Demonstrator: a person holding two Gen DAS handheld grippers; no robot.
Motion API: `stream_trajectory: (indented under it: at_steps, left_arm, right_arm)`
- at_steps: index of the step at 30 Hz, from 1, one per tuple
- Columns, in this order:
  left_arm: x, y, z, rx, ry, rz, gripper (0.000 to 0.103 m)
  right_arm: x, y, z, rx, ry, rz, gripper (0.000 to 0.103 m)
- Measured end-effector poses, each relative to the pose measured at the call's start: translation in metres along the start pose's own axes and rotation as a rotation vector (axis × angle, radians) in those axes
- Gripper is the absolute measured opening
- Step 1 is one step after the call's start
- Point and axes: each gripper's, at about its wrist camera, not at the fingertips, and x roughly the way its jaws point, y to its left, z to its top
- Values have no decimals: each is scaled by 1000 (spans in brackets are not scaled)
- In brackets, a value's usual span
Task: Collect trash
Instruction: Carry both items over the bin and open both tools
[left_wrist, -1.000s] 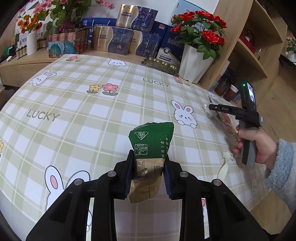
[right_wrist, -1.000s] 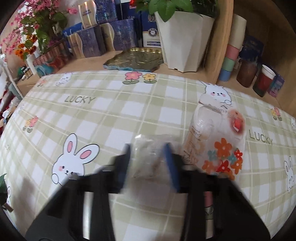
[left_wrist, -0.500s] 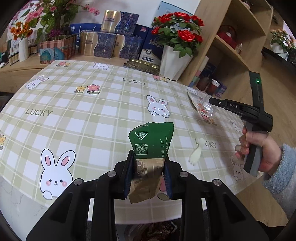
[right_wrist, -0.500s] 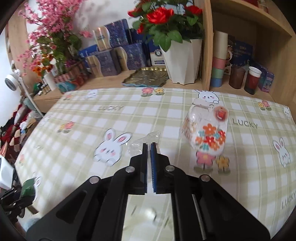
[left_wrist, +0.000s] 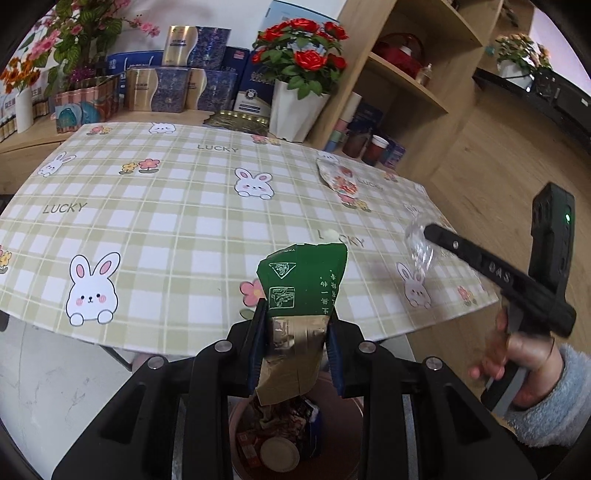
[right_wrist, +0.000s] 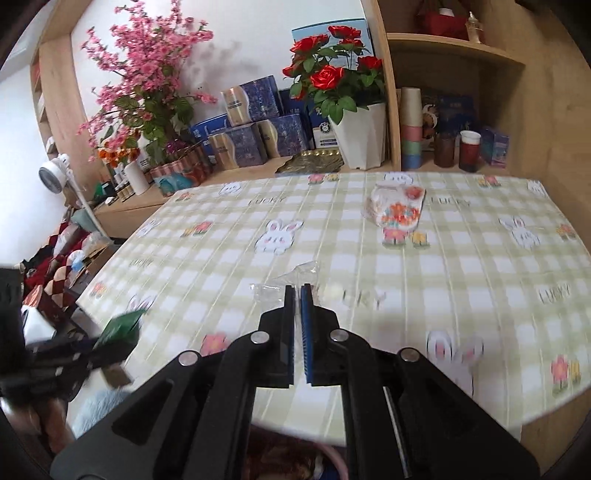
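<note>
Claws (left_wrist: 295, 332) (right_wrist: 298, 295) grip wrappers past table edge (left_wrist: 424, 328).

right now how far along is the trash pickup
Done: the bin below the table edge already holds wrappers. In hand: left gripper clamps a green packet; right gripper pinches a clear wrapper. Left: the floral bag on the table.

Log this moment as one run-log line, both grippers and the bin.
left gripper: shut on green packet | right gripper: shut on clear wrapper | trash bin: below left gripper | flowered wrapper: on table
</note>
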Motion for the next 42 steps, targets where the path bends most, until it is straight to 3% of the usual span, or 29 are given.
stream_trajectory:
  at_steps: [8,17,29,31,33,38,40,42]
  left_arm:
    - [-20,-17,-24,34,25,3,29]
    - [-37,-15,-45,29,19,18,29]
    - [-28,-7,-65,18,62,20,29]
    - [-25,-7,-66,18,66,19,29]
    - [-24,-6,-66,19,70,18,29]
    - [-21,-8,-67,26,73,15,29]
    - [-19,-9,-69,31,79,11,29]
    - [-17,-10,-73,34,88,8,29]
  right_arm:
    - [-27,26,-74,-32,87,30,8]
    - [-7,39,-139,-12,274,33,8]
    - [14,39,-158,22,388,21,9]
    - [15,37,-158,33,390,20,14]
    - [13,35,-157,44,373,27,30]
    - [0,35,-143,21,301,8,32]
    - [-9,34,-136,6,252,-13,43]
    - [-20,33,-128,-15,190,-40,64]
